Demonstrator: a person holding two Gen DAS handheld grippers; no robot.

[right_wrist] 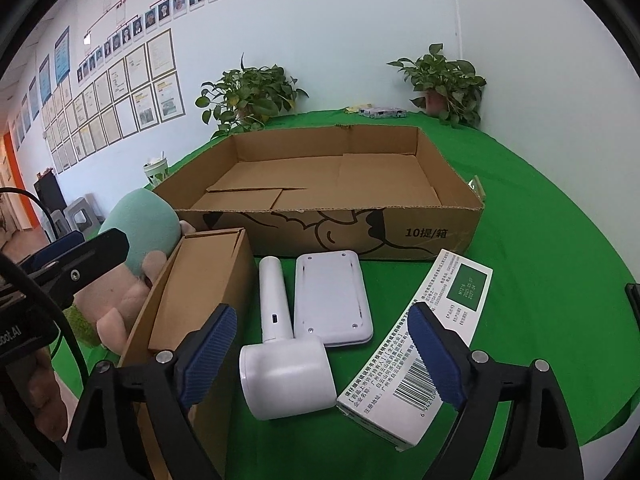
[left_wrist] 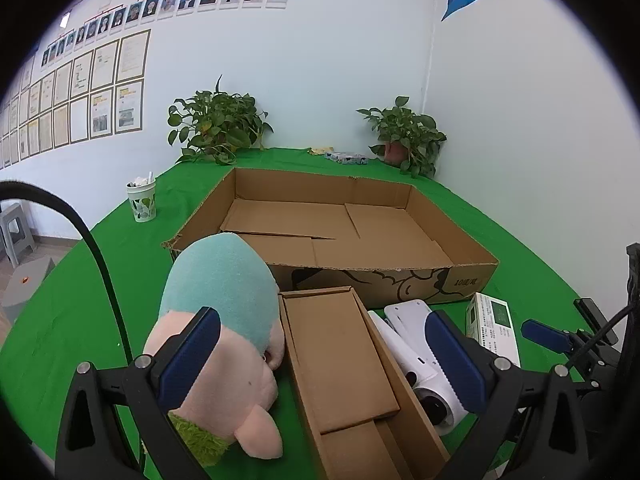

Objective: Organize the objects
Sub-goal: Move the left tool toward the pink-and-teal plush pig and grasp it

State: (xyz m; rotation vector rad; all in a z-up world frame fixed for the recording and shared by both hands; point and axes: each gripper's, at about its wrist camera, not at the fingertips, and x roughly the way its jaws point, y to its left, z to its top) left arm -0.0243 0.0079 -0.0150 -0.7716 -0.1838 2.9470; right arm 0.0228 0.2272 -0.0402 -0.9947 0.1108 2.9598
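Observation:
A large open cardboard box (left_wrist: pixel 472 270) (right_wrist: pixel 440 236) stands on the green table. In front of it lie a plush toy with a teal top (left_wrist: pixel 224 316) (right_wrist: pixel 136 248), a small open carton (left_wrist: pixel 340 360) (right_wrist: pixel 200 292), a white hammer-shaped device (left_wrist: pixel 424 368) (right_wrist: pixel 280 344), a white flat pad (right_wrist: pixel 330 296) and a white medicine box (left_wrist: pixel 494 326) (right_wrist: pixel 424 344). My left gripper (left_wrist: pixel 324 356) is open above the small carton, with the plush by its left finger. My right gripper (right_wrist: pixel 324 356) is open around the white device's head.
A patterned cup (left_wrist: pixel 142 200) stands left of the big box. Two potted plants (left_wrist: pixel 218 124) (left_wrist: pixel 406 138) and small packets (left_wrist: pixel 346 157) sit at the table's back against the wall. Grey stools (left_wrist: pixel 16 232) stand on the floor at left.

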